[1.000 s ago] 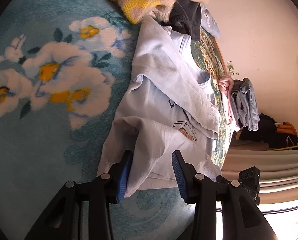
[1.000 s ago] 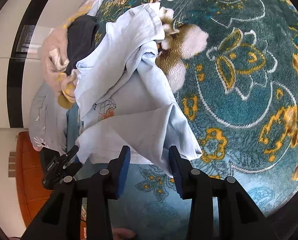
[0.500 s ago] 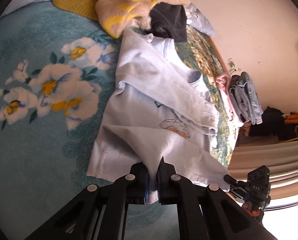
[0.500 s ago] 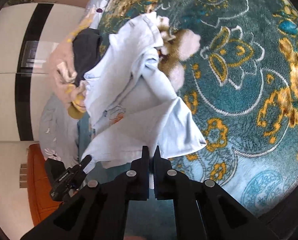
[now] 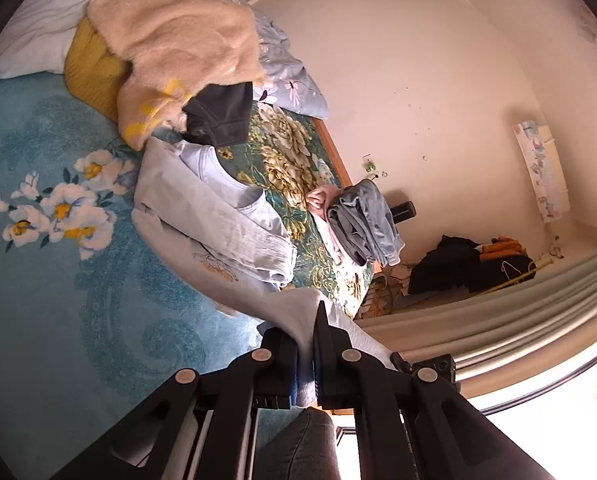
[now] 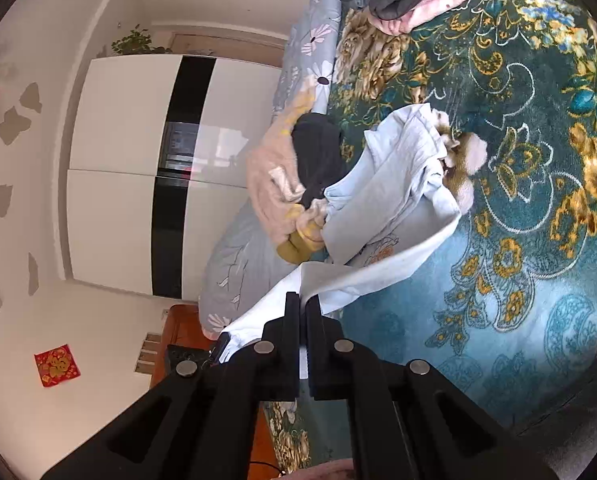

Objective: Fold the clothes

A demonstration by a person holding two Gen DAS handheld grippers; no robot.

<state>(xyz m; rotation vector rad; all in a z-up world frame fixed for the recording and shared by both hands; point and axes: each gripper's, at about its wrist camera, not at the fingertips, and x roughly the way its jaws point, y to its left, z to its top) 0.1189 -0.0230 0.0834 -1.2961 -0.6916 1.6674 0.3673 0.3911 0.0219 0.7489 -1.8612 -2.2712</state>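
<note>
Both the left gripper (image 5: 306, 350) and the right gripper (image 6: 302, 320) are clamped on the hem of the pale blue shirt (image 5: 214, 216). Its lower part is lifted off the teal floral blanket (image 5: 38, 264) (upper part lying there, near a fuzzy cream sweater (image 5: 178, 52)).

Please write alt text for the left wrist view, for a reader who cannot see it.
The left tool is shut on the hem of a light blue shirt, lifting it off a teal flowered blanket. Behind lie a cream sweater and folded jeans.
</note>
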